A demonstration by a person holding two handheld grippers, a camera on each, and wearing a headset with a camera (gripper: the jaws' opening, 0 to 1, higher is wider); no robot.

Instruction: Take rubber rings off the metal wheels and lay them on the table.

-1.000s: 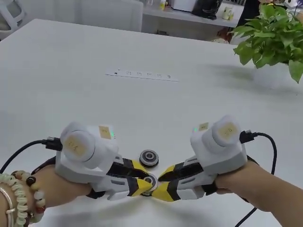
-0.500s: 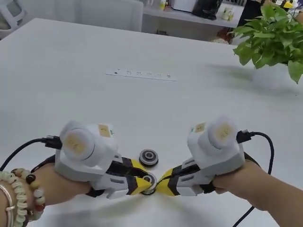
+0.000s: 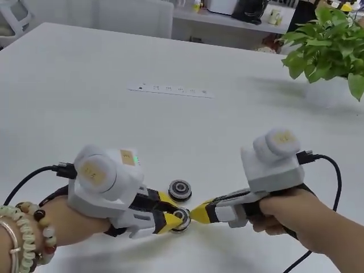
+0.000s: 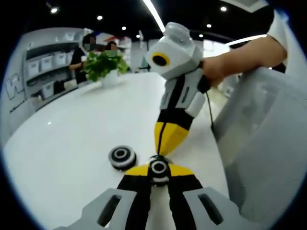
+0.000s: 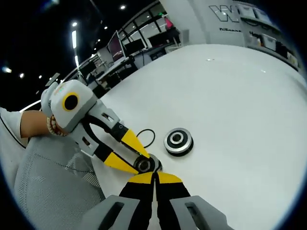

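A small metal wheel with a black rubber ring around it is held just above the white table; my left gripper is shut on it. In the left gripper view the wheel sits between the yellow jaw tips. My right gripper comes in from the right, jaws shut, its tips pinching the ring at the wheel's rim. A second ringed wheel lies flat on the table just beyond. A loose black ring lies on the table near the left gripper.
A white power strip lies further back on the table. A potted green plant stands at the far right. Black cables trail from both grippers toward the near table edge.
My right gripper has rolled, and its body has risen and swung to the right, while its tips stay at the wheel. The left gripper and the wheel have hardly moved.
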